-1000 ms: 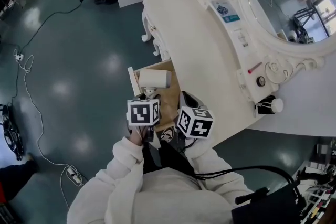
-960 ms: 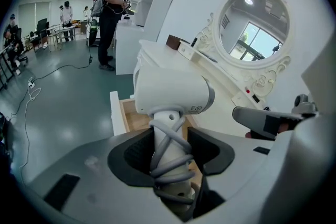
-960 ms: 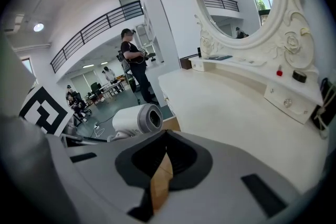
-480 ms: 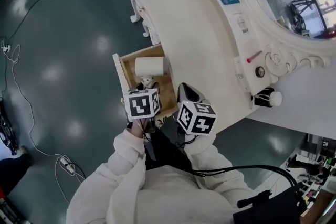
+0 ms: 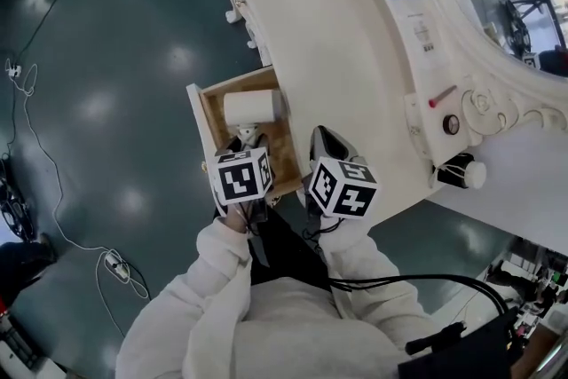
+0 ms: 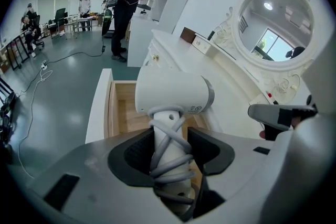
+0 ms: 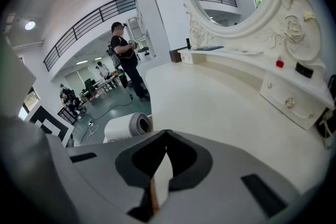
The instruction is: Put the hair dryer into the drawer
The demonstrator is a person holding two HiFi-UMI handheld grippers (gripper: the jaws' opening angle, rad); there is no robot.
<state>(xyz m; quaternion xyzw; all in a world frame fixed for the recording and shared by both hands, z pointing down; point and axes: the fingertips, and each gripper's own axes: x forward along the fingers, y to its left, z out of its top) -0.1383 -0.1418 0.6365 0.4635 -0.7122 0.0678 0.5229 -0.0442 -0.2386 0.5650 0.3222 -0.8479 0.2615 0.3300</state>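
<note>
Hair dryer (image 6: 173, 93): cord-wound handle clamped in our left gripper (image 6: 169, 152), body over the open drawer (image 5: 197, 114); right gripper (image 7: 164, 155) closed on nothing alongside; we should lower level, clear of the walls, then release.

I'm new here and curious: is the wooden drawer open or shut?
Open. The drawer juts out from the dressing table, wooden bottom showing, with the hair dryer over it.
</note>
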